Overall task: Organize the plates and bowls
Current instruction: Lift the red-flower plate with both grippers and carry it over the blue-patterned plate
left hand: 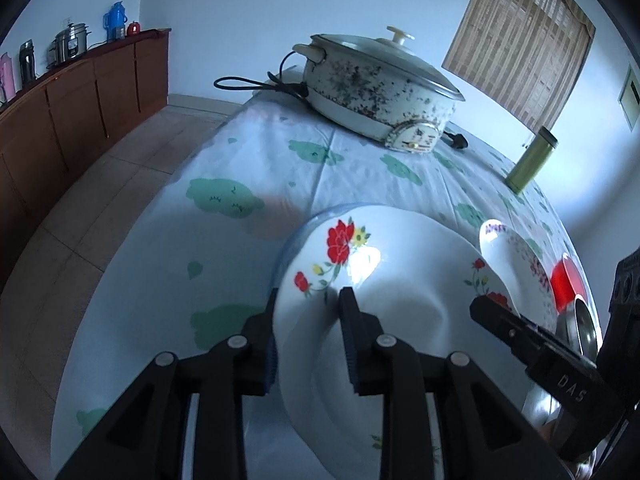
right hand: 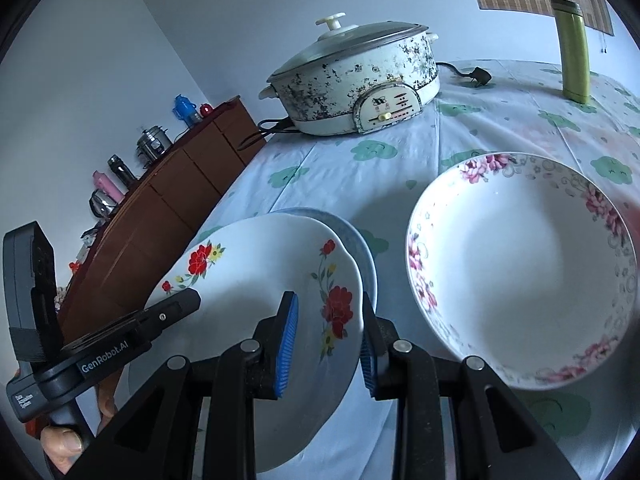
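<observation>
A white plate with red flowers [left hand: 384,280] [right hand: 256,272] hangs tilted between both grippers, just above a blue-rimmed plate [left hand: 320,210] [right hand: 364,248] on the table. My right gripper [right hand: 328,320] is shut on its right rim, blue pads on either side. My left gripper [left hand: 310,304] straddles the left rim. One pad lies against the edge and a dark gap shows beside the other finger, so it stands open. A deep bowl with pink flowers [right hand: 520,272] [left hand: 516,264] sits to the right.
An electric pot [left hand: 380,88] [right hand: 352,88] with cord stands at the back of the flowered tablecloth [left hand: 224,152], a green flask [right hand: 576,52] to its right. Something red [left hand: 564,284] and metal lies past the bowl. A brown sideboard [right hand: 168,208] lines the left wall.
</observation>
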